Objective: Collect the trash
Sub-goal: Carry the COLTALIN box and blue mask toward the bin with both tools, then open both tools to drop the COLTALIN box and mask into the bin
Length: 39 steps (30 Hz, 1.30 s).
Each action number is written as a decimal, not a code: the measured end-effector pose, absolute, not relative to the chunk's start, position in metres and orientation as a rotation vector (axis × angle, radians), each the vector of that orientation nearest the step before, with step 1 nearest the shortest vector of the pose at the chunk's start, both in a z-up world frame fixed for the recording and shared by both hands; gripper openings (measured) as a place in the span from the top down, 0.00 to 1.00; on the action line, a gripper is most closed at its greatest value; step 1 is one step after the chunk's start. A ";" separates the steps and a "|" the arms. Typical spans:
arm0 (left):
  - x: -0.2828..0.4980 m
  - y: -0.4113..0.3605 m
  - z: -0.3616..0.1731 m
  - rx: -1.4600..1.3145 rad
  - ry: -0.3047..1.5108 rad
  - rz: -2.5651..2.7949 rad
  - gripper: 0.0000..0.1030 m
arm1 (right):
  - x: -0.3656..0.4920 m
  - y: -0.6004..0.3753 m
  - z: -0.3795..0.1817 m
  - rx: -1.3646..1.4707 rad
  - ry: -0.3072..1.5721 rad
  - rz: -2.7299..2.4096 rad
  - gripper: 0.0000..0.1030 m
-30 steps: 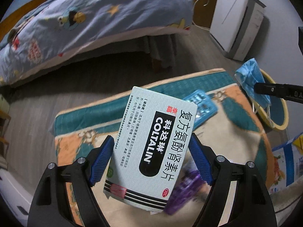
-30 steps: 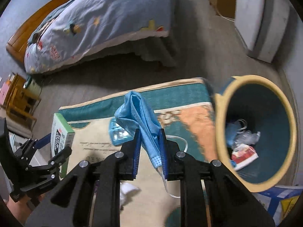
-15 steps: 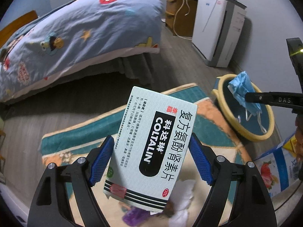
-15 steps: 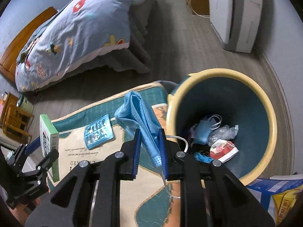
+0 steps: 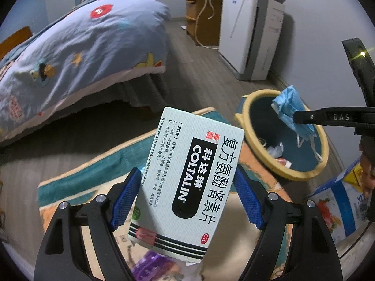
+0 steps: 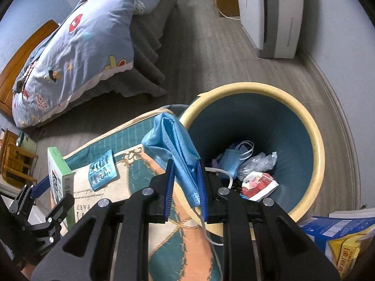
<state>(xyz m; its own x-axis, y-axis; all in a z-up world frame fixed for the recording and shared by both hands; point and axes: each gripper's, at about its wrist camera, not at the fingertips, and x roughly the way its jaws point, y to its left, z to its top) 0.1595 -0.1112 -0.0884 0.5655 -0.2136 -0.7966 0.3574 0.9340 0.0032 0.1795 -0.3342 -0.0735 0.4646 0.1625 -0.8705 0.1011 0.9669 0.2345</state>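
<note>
My left gripper (image 5: 187, 196) is shut on a pale medicine box (image 5: 187, 178) marked COLTALIN and holds it upright above the rug; it also shows in the right wrist view (image 6: 58, 178). My right gripper (image 6: 185, 180) is shut on a blue face mask (image 6: 173, 140) and holds it at the near rim of the yellow-rimmed teal trash bin (image 6: 314, 126). In the left wrist view the mask (image 5: 290, 110) hangs over the bin (image 5: 243, 126). The bin holds a mask, clear plastic and a red-and-white wrapper (image 6: 257, 185).
A blue blister pack (image 6: 102, 169) lies on the patterned rug (image 6: 145, 182). A purple wrapper (image 5: 150, 267) lies below the box. A bed (image 5: 70, 53) stands behind, a white appliance (image 5: 250, 37) by the wall. Cartons (image 6: 337, 236) sit at the bin's right.
Both grippers have moved toward the bin. The mask now hangs at the bin's rim, and the bin looms larger in both views. The box stays gripped.
</note>
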 end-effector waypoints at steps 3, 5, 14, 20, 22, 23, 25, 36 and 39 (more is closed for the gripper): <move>0.159 -0.124 -0.090 0.184 0.910 -0.357 0.23 | 0.178 -0.346 -0.077 0.275 1.095 0.017 0.82; 0.160 -0.133 -0.091 0.191 0.910 -0.368 0.23 | 0.177 -0.355 -0.078 0.281 1.096 0.000 0.82; 0.164 -0.161 -0.093 0.208 0.901 -0.409 0.23 | 0.176 -0.389 -0.088 0.318 1.102 -0.060 0.82; 0.165 -0.181 -0.094 0.209 0.895 -0.434 0.23 | 0.175 -0.404 -0.092 0.345 1.102 -0.091 0.82; 0.165 -0.181 -0.093 0.210 0.892 -0.445 0.23 | 0.175 -0.408 -0.093 0.353 1.103 -0.102 0.82; 0.165 -0.183 -0.093 0.209 0.890 -0.454 0.23 | 0.175 -0.411 -0.094 0.356 1.102 -0.108 0.82; 0.166 -0.183 -0.093 0.211 0.887 -0.465 0.23 | 0.175 -0.416 -0.095 0.365 1.104 -0.123 0.82; 0.172 -0.211 -0.105 0.226 0.888 -0.534 0.23 | 0.168 -0.451 -0.107 0.423 1.113 -0.201 0.82; 0.171 -0.221 -0.108 0.234 0.887 -0.549 0.23 | 0.167 -0.459 -0.110 0.443 1.115 -0.220 0.82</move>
